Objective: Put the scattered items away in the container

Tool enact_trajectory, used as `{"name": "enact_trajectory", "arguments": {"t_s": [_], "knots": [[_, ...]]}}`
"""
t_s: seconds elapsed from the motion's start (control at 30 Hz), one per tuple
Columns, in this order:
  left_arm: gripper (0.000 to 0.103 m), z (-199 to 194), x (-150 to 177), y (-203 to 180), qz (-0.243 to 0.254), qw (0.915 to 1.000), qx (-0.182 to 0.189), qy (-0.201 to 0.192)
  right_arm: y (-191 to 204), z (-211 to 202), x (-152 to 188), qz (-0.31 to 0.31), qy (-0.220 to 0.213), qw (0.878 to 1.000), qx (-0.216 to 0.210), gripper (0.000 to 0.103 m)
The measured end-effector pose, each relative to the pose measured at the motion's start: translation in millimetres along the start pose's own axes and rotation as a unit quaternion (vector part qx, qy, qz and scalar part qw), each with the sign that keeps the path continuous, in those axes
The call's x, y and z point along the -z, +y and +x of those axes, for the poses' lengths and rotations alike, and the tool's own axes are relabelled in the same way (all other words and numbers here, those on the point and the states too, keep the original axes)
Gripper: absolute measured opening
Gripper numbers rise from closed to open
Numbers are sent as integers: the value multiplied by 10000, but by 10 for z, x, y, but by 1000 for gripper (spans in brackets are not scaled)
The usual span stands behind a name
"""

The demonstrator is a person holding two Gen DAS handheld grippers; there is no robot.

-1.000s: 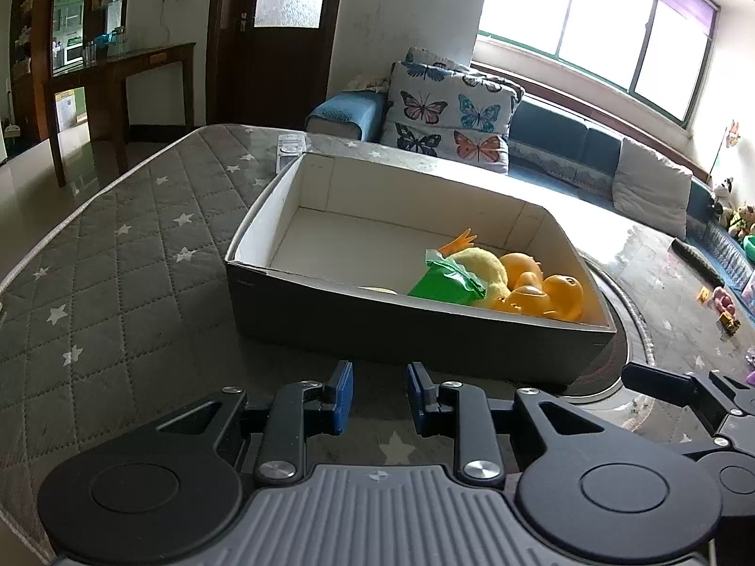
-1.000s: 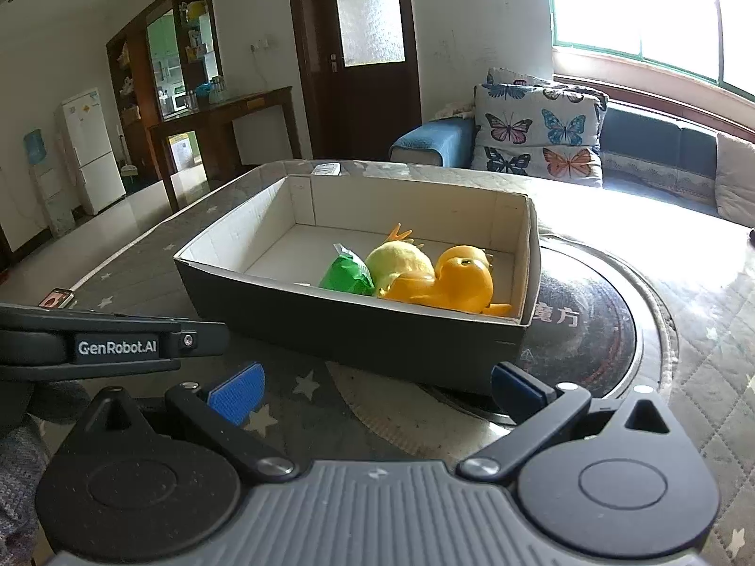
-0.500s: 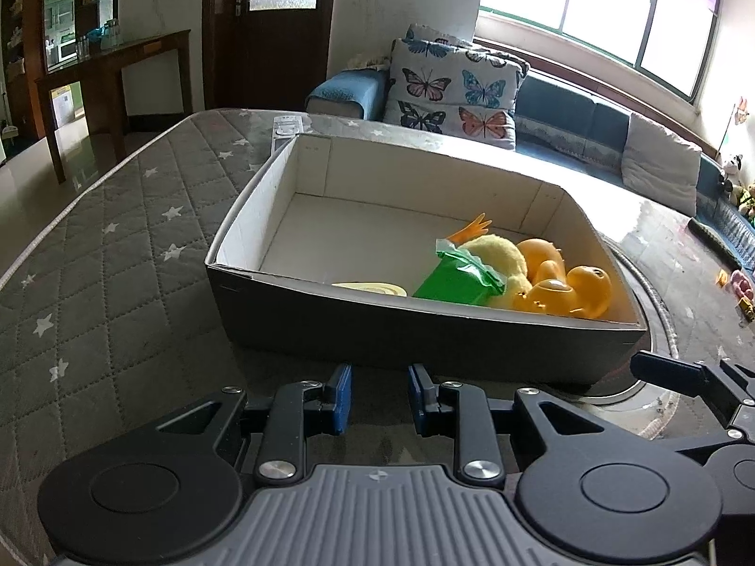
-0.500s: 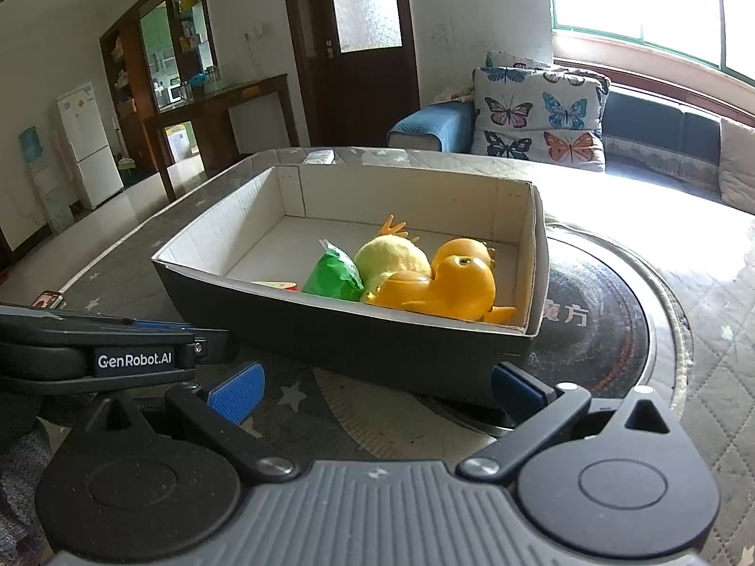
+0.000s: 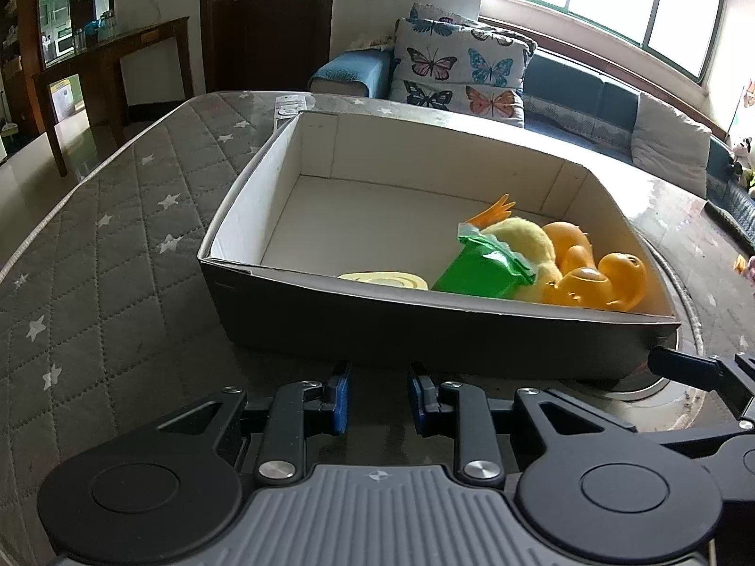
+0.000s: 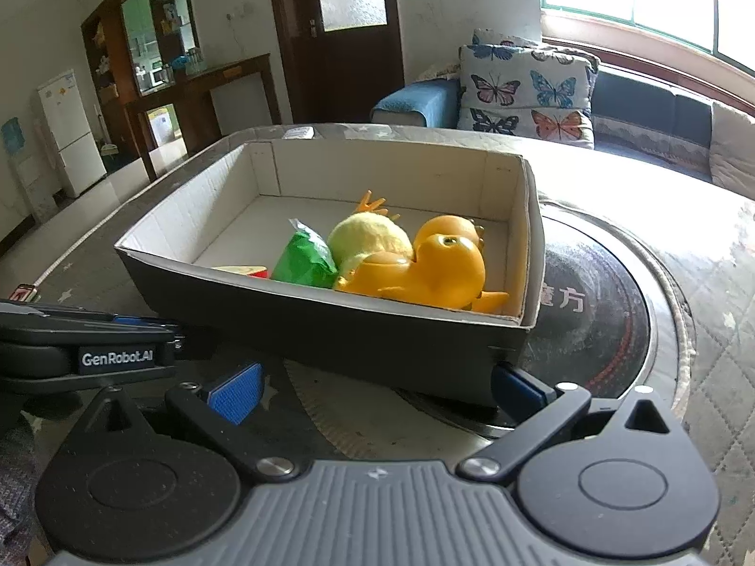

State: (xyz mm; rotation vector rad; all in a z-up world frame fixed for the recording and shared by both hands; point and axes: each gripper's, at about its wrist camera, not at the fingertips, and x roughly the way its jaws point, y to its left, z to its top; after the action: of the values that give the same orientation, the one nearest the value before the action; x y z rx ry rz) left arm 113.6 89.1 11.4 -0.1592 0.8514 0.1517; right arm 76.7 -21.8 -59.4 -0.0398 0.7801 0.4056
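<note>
A dark cardboard box [image 5: 424, 330] [image 6: 330, 330] with a white inside stands on the table. In it lie an orange rubber duck [image 5: 599, 278] [image 6: 424, 273], a yellow plush toy [image 5: 524, 240] [image 6: 368, 240], a green packet [image 5: 481, 269] [image 6: 302, 262] and a pale yellow flat item [image 5: 382, 279] [image 6: 238, 270]. My left gripper [image 5: 376, 401] is empty, its jaws a narrow gap apart, just in front of the box's near wall. My right gripper [image 6: 377, 387] is open wide and empty, close to the box's near right corner. Each gripper shows at the edge of the other's view.
The table has a grey quilted star-pattern cover [image 5: 94, 259] and a round dark glass turntable [image 6: 594, 311] under the box. A remote [image 5: 290, 106] lies beyond the box. A sofa with butterfly cushions [image 5: 453, 70] stands behind.
Both grippers have moved closer to the box and a little higher, so more of its inside shows. Neither gripper's opening has changed.
</note>
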Motion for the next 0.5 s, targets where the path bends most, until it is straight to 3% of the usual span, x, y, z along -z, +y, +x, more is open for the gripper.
{"name": "enact_trajectory", "arguments": {"t_s": [0.5], "knots": [[28, 90, 4, 14, 121, 9998, -137, 123, -24, 33, 7, -26, 139, 9998, 102, 103]]}}
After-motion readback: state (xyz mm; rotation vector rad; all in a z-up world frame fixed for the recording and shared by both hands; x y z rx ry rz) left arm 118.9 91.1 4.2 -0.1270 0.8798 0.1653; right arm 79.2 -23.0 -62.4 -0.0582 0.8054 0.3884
